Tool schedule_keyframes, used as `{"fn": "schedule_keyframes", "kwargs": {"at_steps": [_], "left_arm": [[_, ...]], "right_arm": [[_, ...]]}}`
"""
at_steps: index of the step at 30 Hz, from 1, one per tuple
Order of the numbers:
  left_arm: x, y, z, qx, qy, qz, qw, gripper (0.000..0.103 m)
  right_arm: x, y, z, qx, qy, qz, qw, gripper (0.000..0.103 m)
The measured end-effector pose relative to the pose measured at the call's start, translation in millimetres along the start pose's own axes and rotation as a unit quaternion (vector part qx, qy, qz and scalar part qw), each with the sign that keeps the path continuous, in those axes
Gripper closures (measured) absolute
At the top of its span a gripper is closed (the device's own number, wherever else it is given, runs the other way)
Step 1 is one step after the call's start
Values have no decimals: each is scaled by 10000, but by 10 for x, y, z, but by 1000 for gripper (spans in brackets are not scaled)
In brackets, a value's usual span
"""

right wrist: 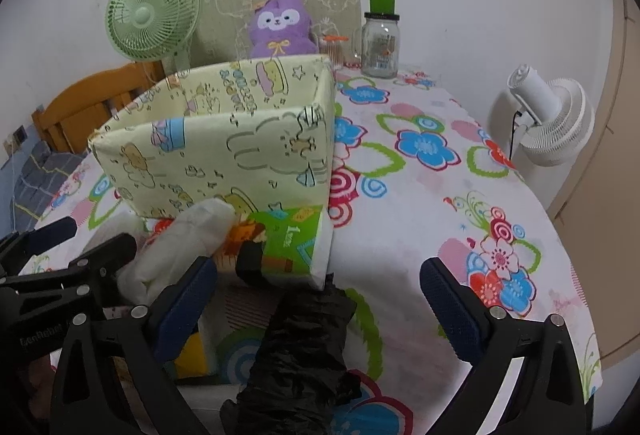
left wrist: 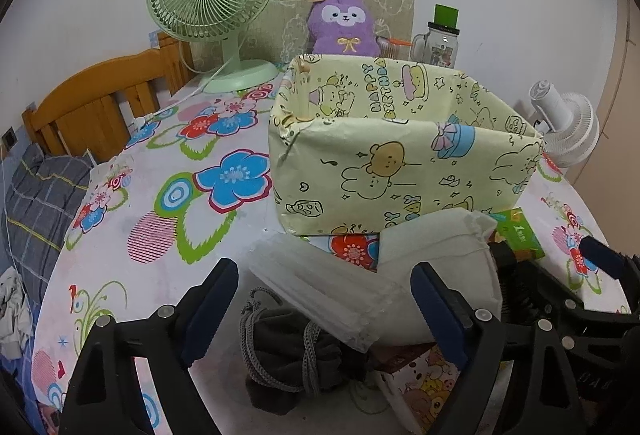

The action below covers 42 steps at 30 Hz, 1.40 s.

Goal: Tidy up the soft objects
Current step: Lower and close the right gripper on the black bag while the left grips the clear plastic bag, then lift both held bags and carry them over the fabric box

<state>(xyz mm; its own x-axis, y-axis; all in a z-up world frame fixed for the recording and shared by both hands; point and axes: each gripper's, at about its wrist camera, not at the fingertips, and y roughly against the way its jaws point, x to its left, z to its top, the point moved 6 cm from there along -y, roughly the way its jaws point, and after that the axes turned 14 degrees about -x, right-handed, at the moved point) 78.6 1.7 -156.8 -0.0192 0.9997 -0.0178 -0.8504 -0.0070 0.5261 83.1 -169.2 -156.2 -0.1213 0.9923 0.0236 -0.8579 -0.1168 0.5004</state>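
Observation:
A yellow cartoon-print box [left wrist: 400, 163] [right wrist: 224, 155] stands open-topped on the flowered tablecloth [left wrist: 168, 163]. In front of it lie soft things: a white cloth bag [left wrist: 440, 255] [right wrist: 180, 251], a translucent plastic pack [left wrist: 316, 295], a dark grey drawstring pouch [left wrist: 288, 351], a green tissue pack [left wrist: 520, 235] [right wrist: 284, 239] and a crumpled black plastic bag [right wrist: 304, 347]. My left gripper [left wrist: 326, 299] is open, low over the plastic pack and pouch, touching neither. My right gripper [right wrist: 320, 303] is open astride the black bag, pads clear of it. A purple plush [left wrist: 344, 23] sits at the back.
A green fan [left wrist: 212, 7], a glass jar [left wrist: 436, 43] and cardboard stand at the far edge. A white fan [right wrist: 548, 123] stands off the table's right. A wooden headboard [left wrist: 92, 103] and grey bedding lie left. A cartoon tissue pack [left wrist: 424, 387] lies near the front edge.

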Motion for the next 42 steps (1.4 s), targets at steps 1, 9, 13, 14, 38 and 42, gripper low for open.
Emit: {"fn": "schedule_keyframes", "kwargs": {"at_steps": [1, 9, 13, 14, 38, 42], "left_arm": [[0, -15, -5, 16, 6, 11, 10000, 15], [-33, -119, -70, 141, -55, 83, 9999, 27], [-18, -183, -101, 217, -25, 103, 9997, 42], [-13, -197, -109, 242, -10, 106, 9997, 49], [-70, -29, -38, 19, -119, -7, 9999, 85], [-76, 21, -23, -42, -128, -30, 9999, 85]], "right_arm": [[0, -17, -15, 29, 5, -14, 10000, 4], [35, -157, -166, 413, -64, -12, 9991, 22], [47, -221, -245, 676, -394, 242, 9966, 40], [52, -231, -259, 712, -400, 245, 9964, 45], [55, -11, -142, 426, -379, 174, 9982, 70], [32, 61, -103, 318, -397, 147, 9986, 70]]}}
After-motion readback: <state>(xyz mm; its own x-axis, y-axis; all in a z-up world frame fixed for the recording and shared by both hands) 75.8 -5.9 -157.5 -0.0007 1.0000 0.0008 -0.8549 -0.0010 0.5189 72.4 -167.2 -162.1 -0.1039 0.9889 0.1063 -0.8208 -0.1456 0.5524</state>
